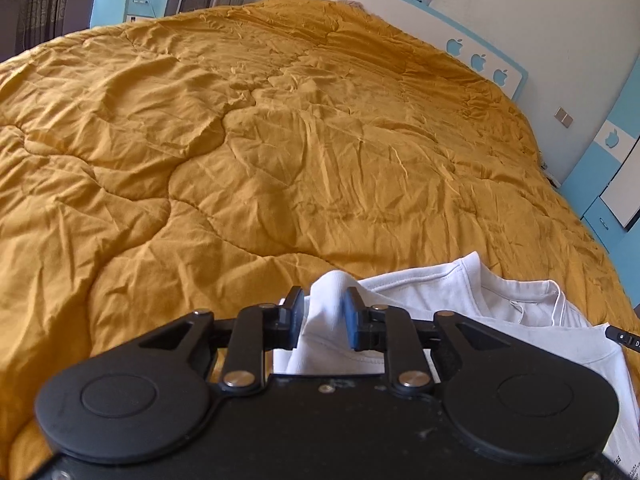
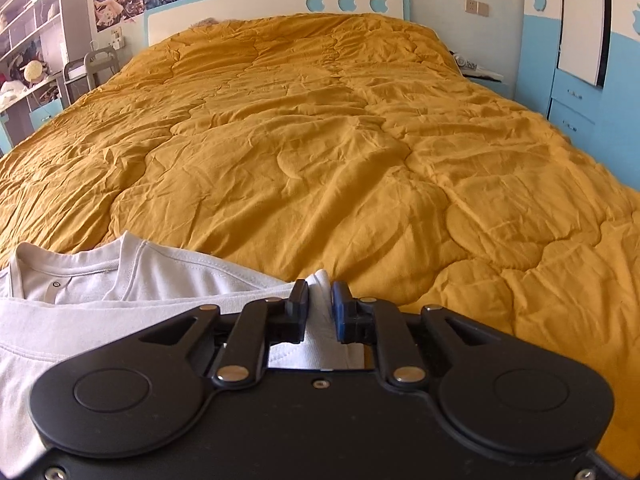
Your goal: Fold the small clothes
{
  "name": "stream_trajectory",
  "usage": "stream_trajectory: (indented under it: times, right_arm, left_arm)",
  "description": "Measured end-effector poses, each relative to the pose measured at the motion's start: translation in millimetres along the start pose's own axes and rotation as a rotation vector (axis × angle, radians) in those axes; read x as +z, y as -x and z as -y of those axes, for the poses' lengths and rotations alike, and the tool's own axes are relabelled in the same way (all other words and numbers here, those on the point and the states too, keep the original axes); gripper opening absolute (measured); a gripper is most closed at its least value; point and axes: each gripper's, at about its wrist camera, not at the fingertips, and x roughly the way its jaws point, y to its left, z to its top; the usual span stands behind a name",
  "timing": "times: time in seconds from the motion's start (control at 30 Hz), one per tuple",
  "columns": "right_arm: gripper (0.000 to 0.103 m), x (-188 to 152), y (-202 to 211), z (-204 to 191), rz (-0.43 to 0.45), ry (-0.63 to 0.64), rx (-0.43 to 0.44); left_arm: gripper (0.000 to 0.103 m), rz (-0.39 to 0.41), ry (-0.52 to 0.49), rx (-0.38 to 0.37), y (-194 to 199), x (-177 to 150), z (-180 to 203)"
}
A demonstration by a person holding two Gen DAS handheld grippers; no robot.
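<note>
A white T-shirt (image 1: 500,300) lies at the near edge of a mustard-yellow quilt (image 1: 280,140), collar facing the headboard. My left gripper (image 1: 325,300) is shut on a bunched fold of the shirt's left side. In the right wrist view the same shirt (image 2: 100,280) spreads to the left, and my right gripper (image 2: 320,294) is shut on a pinch of its right edge. Both pinches stand slightly raised off the quilt (image 2: 340,140). The lower part of the shirt is hidden under the gripper bodies.
The quilt covers the whole bed up to a white and blue headboard (image 2: 280,0). Blue cabinets (image 2: 580,80) stand on the right, shelves and grey chairs (image 2: 92,68) on the left. A tip of the other gripper (image 1: 624,336) shows at the right edge.
</note>
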Motion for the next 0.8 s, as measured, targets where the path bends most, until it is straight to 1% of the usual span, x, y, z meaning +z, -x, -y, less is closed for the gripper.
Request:
stream_trajectory:
  times: [0.03, 0.07, 0.13, 0.2, 0.27, 0.33, 0.4, 0.43, 0.53, 0.57, 0.63, 0.73, 0.8]
  right_arm:
    - [0.016, 2.9, 5.1, -3.8, 0.005, 0.026, -0.01]
    - [0.017, 5.1, 10.8, -7.0, 0.011, 0.042, -0.017]
    - [0.019, 10.1, 25.1, -11.9, 0.016, 0.056, -0.018]
    - [0.02, 13.8, 41.6, -17.5, 0.021, 0.052, 0.001]
    - [0.024, 14.9, 64.5, -28.2, 0.029, 0.049, 0.021]
    - [0.035, 13.3, 87.2, -41.2, 0.044, 0.052, 0.049]
    - [0.044, 8.8, 108.7, -54.9, 0.053, 0.049, 0.075]
    - [0.045, 5.0, 119.7, -61.9, 0.058, 0.042, 0.097]
    - [0.045, -12.3, 149.1, -79.9, 0.056, 0.003, 0.158]
    - [0.045, -22.2, 158.7, -85.9, 0.053, -0.016, 0.183]
    - [0.045, -43.7, 173.7, -96.2, 0.051, -0.057, 0.203]
    - [0.045, -78.0, 185.4, -109.6, 0.021, -0.108, 0.244]
    - [0.045, -95.8, 189.0, -116.5, 0.027, -0.107, 0.28]
  left_arm:
    - [0.032, 0.008, -0.006, 0.0, 7.9, 1.4, 3.1]
    - [0.035, 0.02, -0.015, -0.006, 18.0, 2.6, 7.8]
    - [0.037, 0.033, -0.033, -0.021, 36.0, 2.0, 18.3]
    - [0.042, 0.033, -0.058, -0.041, 54.9, -1.8, 34.1]
    - [0.047, 0.022, -0.081, -0.044, 69.4, -9.2, 51.0]
    - [0.049, 0.007, -0.115, -0.053, 84.8, -22.8, 72.6]
    - [0.051, -0.008, -0.133, -0.054, 97.1, -37.1, 90.2]
    - [0.051, -0.014, -0.138, -0.053, 103.5, -45.5, 98.8]
    - [0.053, -0.036, -0.115, -0.047, 120.2, -74.8, 118.0]
    - [0.053, -0.049, -0.1, -0.047, 123.7, -82.9, 121.7]
    - [0.054, -0.087, -0.056, -0.058, 129.3, -104.7, 128.5]
    - [0.054, -0.134, -0.026, -0.057, 132.1, -129.5, 133.4]
    - [0.054, -0.151, -0.032, -0.046, 130.9, -143.7, 136.1]
